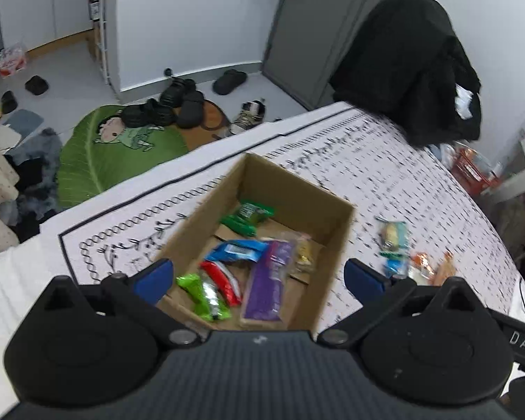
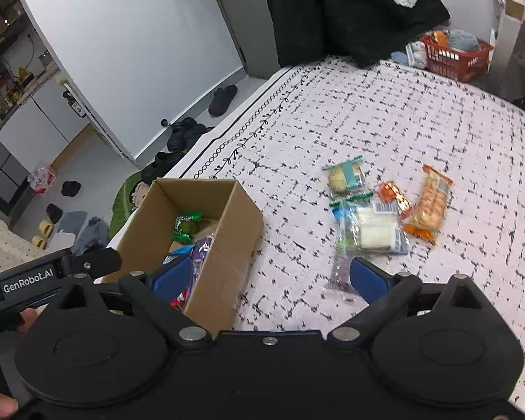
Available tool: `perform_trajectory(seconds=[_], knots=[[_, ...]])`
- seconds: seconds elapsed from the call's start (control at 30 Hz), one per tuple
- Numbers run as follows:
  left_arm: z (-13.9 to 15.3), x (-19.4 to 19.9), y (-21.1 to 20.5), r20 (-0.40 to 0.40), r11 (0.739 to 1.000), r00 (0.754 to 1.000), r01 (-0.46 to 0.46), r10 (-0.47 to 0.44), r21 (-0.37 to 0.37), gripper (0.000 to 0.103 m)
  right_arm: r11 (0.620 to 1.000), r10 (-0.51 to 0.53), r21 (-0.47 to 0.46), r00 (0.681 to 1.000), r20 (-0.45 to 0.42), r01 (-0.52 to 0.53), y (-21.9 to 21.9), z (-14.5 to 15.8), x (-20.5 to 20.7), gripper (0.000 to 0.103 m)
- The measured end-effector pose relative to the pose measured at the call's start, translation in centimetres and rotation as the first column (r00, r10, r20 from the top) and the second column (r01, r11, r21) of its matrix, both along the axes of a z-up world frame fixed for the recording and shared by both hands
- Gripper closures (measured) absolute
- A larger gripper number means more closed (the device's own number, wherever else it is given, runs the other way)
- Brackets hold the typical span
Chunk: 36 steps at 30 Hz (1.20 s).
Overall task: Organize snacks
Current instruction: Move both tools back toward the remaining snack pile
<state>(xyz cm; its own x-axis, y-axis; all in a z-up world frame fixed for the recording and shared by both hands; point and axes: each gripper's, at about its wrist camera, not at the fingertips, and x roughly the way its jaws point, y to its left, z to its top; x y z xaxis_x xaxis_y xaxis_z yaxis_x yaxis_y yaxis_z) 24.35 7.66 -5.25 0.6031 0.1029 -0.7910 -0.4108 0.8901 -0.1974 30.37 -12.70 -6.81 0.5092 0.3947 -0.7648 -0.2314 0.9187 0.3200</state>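
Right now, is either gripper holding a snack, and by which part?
Nothing is held: the left gripper and the right gripper both stand open and empty.

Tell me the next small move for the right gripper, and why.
Probably reach the right gripper, open and empty, forward to the clear cracker pack, the nearest of the loose snacks. Several snacks already lie in the box, while a few packs remain on the patterned cloth beside it.
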Motion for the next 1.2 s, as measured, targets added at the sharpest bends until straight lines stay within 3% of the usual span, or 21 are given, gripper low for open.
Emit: perform_trajectory(seconds=[0.3, 0.87, 1.2], knots=[[-0.5, -0.6, -4.6, 0.023, 1.000, 1.000, -0.002, 0.002, -0.012, 0.000, 0.999, 0.024, -0.040, 1.000, -0.020, -0.024, -4.6, -1.0, -0.7, 0.006], [-2.3, -0.3, -11.4, 0.005, 0.999, 1.000, 0.023, -0.023, -0.035, 0.000, 0.999, -0.050, -0.015, 0.998, -0.031, 0.050, -12.8, -1.9, -0.7, 0.011], [-3.4, 0.5, -13.8, 0.040, 0.994, 0.996, 0.086, -0.083, -0.064, 0.002, 0.997, -0.075, 0.016, 0.996, -0.051, 0.075, -15.0, -3.3, 0.4, 0.029]])
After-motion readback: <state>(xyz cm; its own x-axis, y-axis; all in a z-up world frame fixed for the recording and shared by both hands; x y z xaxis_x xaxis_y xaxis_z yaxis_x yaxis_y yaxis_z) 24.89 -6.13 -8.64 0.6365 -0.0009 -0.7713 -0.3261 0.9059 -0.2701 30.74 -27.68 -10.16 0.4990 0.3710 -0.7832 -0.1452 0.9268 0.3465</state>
